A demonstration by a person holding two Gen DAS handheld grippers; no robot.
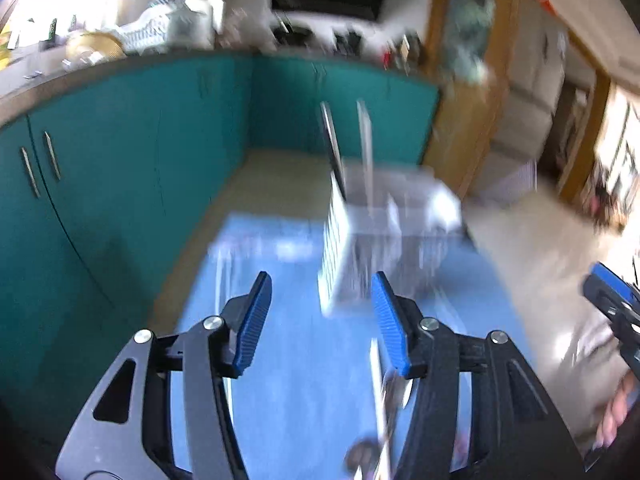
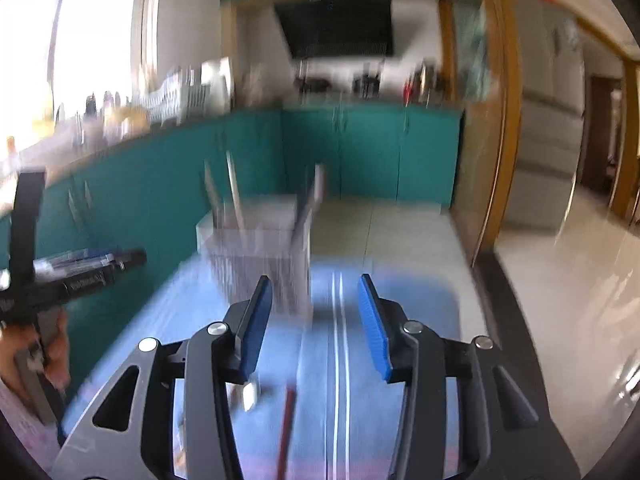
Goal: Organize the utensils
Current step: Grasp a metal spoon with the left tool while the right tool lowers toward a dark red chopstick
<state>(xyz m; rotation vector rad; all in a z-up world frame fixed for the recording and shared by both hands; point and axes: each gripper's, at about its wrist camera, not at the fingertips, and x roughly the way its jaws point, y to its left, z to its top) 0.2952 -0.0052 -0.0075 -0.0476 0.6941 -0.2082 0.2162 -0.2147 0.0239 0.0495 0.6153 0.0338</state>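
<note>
Both views are motion-blurred. A white slotted utensil holder [image 1: 384, 236] stands on a blue mat [image 1: 296, 360], with a few utensil handles [image 1: 334, 148] sticking up from it. It also shows in the right wrist view [image 2: 260, 256]. My left gripper [image 1: 320, 320] is open and empty, above the mat just short of the holder. Loose utensils [image 1: 384, 400] lie on the mat under its right finger. My right gripper [image 2: 314, 320] is open and empty above the mat; a red-handled utensil [image 2: 286, 424] and a thin pale pair of sticks [image 2: 340, 360] lie below it.
Teal cabinets [image 1: 120, 184] with a cluttered countertop [image 1: 120, 44] run along the left and back. A wooden door frame [image 2: 500, 120] and tiled floor [image 2: 560, 300] are to the right. The other gripper shows at each view's edge, in the left wrist view [image 1: 612, 300] and the right wrist view [image 2: 72, 276].
</note>
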